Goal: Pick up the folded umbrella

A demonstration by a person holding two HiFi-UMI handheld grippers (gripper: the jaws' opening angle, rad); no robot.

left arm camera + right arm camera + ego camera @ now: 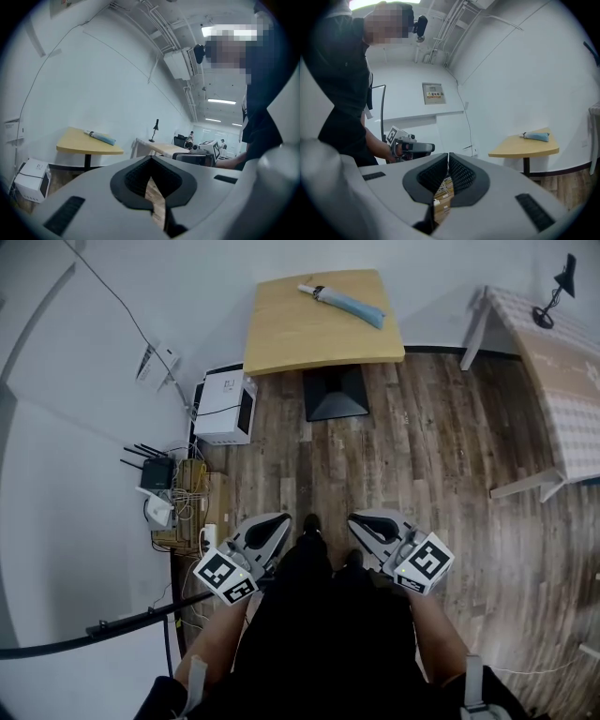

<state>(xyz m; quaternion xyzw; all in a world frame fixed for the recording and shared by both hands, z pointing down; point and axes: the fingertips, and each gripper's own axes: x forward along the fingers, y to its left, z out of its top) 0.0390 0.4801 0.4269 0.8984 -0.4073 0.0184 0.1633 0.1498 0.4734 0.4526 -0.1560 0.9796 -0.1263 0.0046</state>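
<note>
While the folded umbrella lies well apart from both grippers, bench: yellow top on a dark pedestal, far centre. Walking up carelessly could knock its near edge and jolt what lies on it.
Folded umbrella: blue sleeve, lying slantwise on the far right part of the bench, close to the far edge. Slim and rounded, so a nudge instead of a grip would likely roll or slide it off.
Left gripper: near, beside the person's leg. Jaws clenched on nothing; unless parted before the reach, they would only shove the umbrella.
Right gripper: near, beside the other leg. Jaws clenched, empty; same hazard.
White box: on the floor just left of the bench. Closed; contents cannot be told.
Cardboard box: on the floor, near left. Open, holding tangled cables and a small white device.
</note>
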